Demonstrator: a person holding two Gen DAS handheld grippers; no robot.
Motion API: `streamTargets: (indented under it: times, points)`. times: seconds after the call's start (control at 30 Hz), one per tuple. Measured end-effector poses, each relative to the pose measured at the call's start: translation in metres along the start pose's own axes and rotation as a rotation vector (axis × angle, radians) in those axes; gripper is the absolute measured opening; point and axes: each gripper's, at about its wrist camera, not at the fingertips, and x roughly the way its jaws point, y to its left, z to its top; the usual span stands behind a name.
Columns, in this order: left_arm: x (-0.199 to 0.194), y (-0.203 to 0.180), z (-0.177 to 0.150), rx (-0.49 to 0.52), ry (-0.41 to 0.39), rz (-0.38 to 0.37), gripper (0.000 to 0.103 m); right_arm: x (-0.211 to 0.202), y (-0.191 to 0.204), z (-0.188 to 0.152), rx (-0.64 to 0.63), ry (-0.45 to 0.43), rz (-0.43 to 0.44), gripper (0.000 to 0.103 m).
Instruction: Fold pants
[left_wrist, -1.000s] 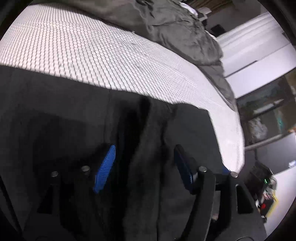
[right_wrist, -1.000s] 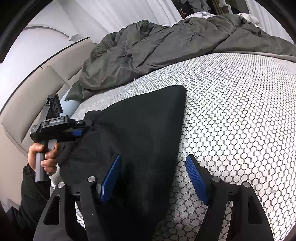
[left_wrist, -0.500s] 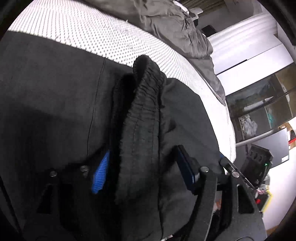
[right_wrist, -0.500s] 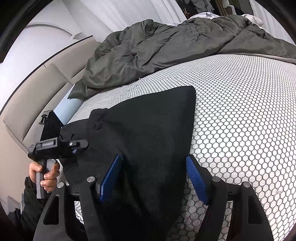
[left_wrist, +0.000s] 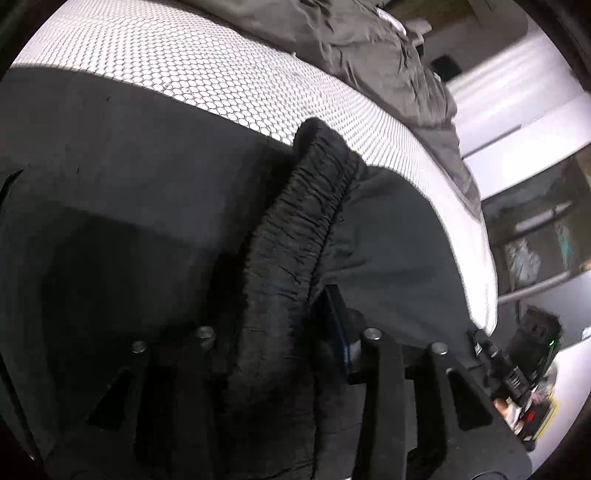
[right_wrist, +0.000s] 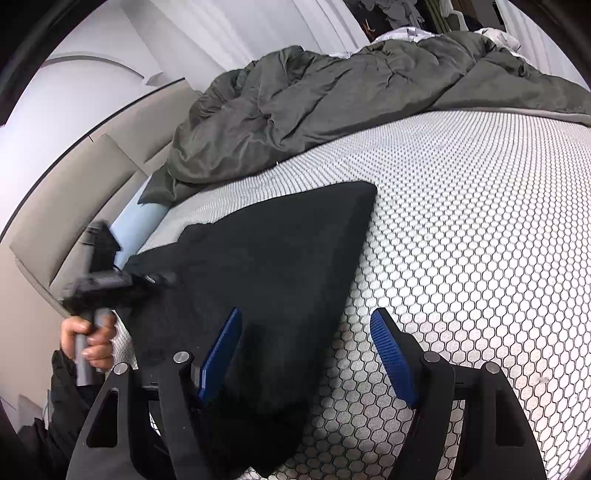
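Black pants (right_wrist: 277, 258) lie folded on the honeycomb-patterned mattress (right_wrist: 461, 240). In the left wrist view their gathered elastic waistband (left_wrist: 306, 206) stands up in a ridge and fills the gap of my left gripper (left_wrist: 284, 325), whose jaws are closing on it. Only its right blue pad (left_wrist: 338, 325) shows, against the fabric; the other is buried. The right wrist view shows that left gripper (right_wrist: 162, 277) at the pants' left edge, with a hand (right_wrist: 88, 339) on its handle. My right gripper (right_wrist: 306, 354) stands open over the pants' near right edge, one pad above cloth, one above mattress.
A crumpled dark grey duvet (right_wrist: 332, 103) covers the far side of the bed. A beige padded bed frame (right_wrist: 66, 206) runs along the left, with a pale blue sheet (right_wrist: 136, 225) beside it. Past the mattress edge (left_wrist: 484, 295) stand shelves (left_wrist: 535, 240) and dark equipment (left_wrist: 532, 343).
My left gripper moved in over the pants and its jaws narrowed around the waistband, which rose into a ridge between them. The right gripper stayed put and open.
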Motion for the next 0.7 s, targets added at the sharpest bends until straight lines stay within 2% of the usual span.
streamTargets:
  times: [0.03, 0.1, 0.17, 0.27, 0.37, 0.4, 0.47, 0.57, 0.63, 0.7]
  points:
    - [-0.006, -0.002, 0.001, 0.004, -0.001, 0.001, 0.041, 0.0, -0.001, -0.001, 0.005, 0.007, 0.001, 0.074]
    - [-0.022, -0.002, 0.0, 0.001, -0.036, 0.019, 0.063, -0.004, 0.0, -0.002, 0.009, -0.001, 0.005, 0.074]
    - [-0.04, 0.0, -0.003, -0.012, -0.089, 0.023, 0.069, -0.017, 0.0, -0.007, 0.019, -0.029, 0.011, 0.074]
    - [-0.063, -0.008, -0.013, -0.001, -0.116, -0.013, 0.069, -0.056, 0.006, -0.032, -0.001, -0.107, 0.023, 0.074]
    - [-0.078, -0.036, -0.038, 0.093, -0.185, -0.004, 0.077, -0.078, 0.019, -0.059, -0.02, -0.131, -0.01, 0.074]
    - [-0.077, -0.049, -0.048, 0.135, -0.206, 0.003, 0.083, -0.08, 0.025, -0.066, -0.039, -0.127, -0.035, 0.074]
    - [-0.065, -0.077, -0.064, 0.236, -0.224, 0.029, 0.084, -0.076, 0.039, -0.078, -0.08, -0.1, -0.06, 0.074]
    - [-0.061, -0.11, -0.077, 0.397, -0.257, 0.114, 0.084, -0.058, 0.057, -0.088, -0.14, -0.045, -0.094, 0.074]
    - [-0.063, -0.103, -0.074, 0.396, -0.27, 0.174, 0.084, -0.051, 0.063, -0.091, -0.157, -0.034, -0.143, 0.074]
    - [-0.057, -0.074, -0.06, 0.285, -0.227, 0.234, 0.082, -0.042, 0.062, -0.09, -0.144, -0.02, -0.198, 0.074]
